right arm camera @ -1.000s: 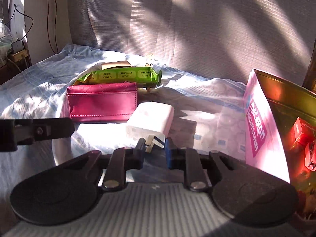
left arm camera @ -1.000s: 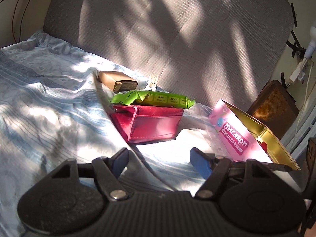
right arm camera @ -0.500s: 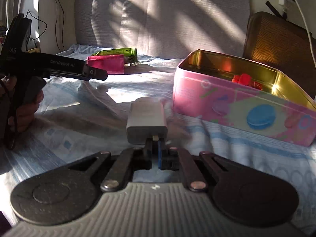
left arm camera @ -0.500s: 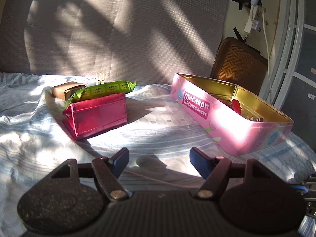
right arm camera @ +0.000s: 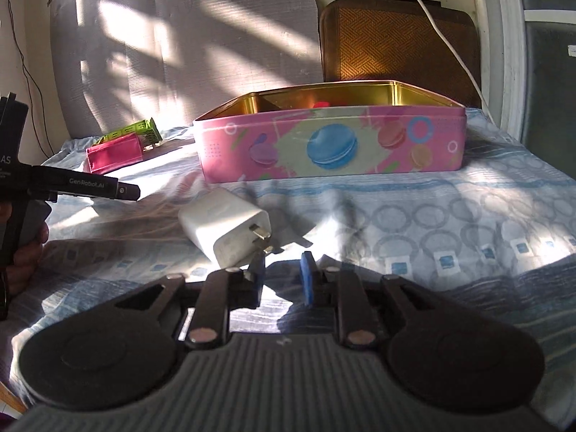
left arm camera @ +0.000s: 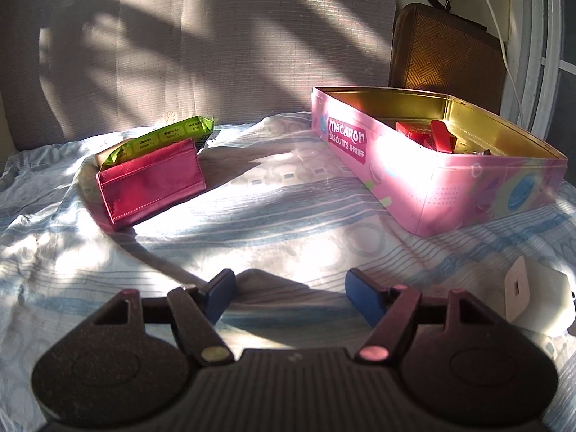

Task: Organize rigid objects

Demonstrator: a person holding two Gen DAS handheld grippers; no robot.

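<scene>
A white charger lies on the bed sheet just ahead and left of my right gripper, which is open and empty. The charger also shows at the right edge of the left wrist view. A pink macaron tin stands open beyond it, with red items inside. My left gripper is open and empty above the sheet. A red wallet, a green snack pack and a tan box behind them sit at the left.
The bed sheet is wrinkled. A grey headboard stands behind. A brown woven cushion and a white cable are at the back right. The left gripper's body reaches in at the left of the right wrist view.
My right gripper has opened and let go of the white charger, which now lies on the sheet near the tin. Both grippers have swung right toward the tin.
</scene>
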